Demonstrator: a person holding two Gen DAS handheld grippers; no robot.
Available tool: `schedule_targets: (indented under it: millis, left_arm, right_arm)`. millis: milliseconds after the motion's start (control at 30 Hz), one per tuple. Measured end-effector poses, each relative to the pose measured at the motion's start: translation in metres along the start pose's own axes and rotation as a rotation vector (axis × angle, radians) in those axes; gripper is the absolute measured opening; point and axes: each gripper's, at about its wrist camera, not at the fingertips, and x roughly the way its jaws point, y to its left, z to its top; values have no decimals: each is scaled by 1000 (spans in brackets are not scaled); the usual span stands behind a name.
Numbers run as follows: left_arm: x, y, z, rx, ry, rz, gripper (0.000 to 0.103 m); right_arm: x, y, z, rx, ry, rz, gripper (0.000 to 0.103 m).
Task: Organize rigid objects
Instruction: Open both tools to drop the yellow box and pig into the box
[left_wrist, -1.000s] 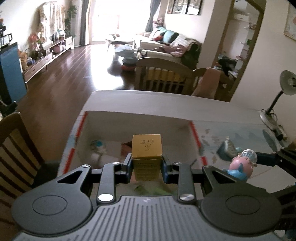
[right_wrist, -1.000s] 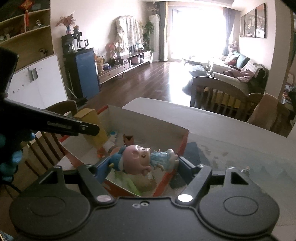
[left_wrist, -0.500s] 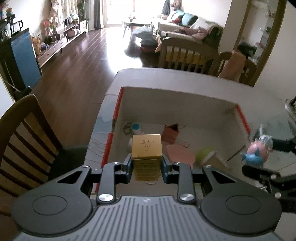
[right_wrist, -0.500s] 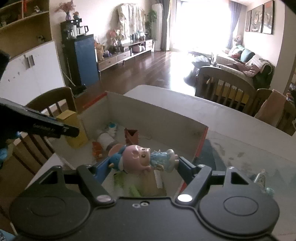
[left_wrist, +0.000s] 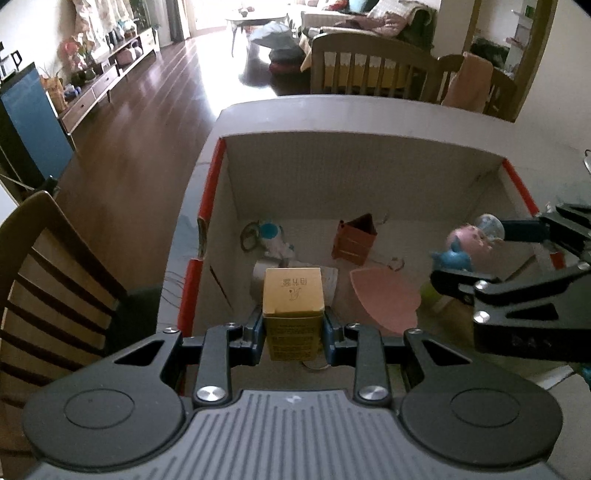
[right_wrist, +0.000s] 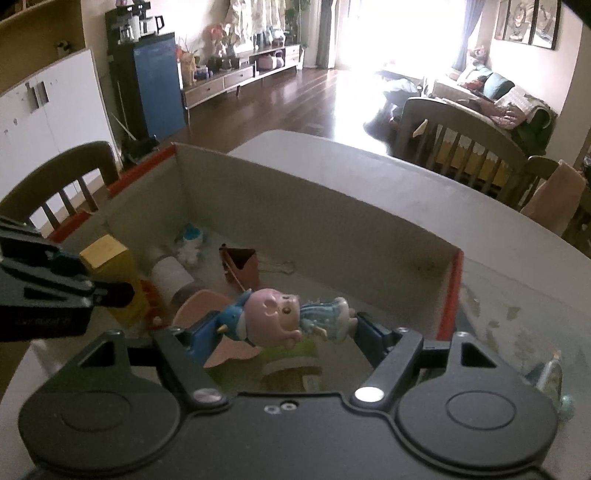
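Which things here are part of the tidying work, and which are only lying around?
Part of the job:
- small yellow cardboard carton, clamped in the left gripper
- pink pig figurine in a blue dress, clamped in the right gripper
- open cardboard box with red-taped edges

Lying about:
- dark wooden chair
- white table

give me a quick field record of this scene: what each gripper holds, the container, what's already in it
left gripper: shut on yellow box, held upright above the box's near left part
right gripper: shut on pig figurine, held sideways, head and feet between the jaws
container: open cardboard box with red-taped edges, on a pale table
inside: pink dish, brown house-shaped piece, white roll, small blue and white toy
surroundings: wooden chair left of the table
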Motion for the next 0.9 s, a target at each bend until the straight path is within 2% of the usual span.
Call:
schedule_targets:
  millis: [100, 467, 900]
  left_arm:
    - [3, -5, 0, 35, -9, 10, 30]
    - [21, -12, -3, 49, 31, 31, 30]
    - [18, -17, -16, 36, 62, 52, 30]
  right_arm:
    - [6, -2, 4, 7, 23, 13, 77]
    - [17, 2, 6, -28, 127, 51, 77]
    - [-2, -4, 0, -15, 95, 75, 81]
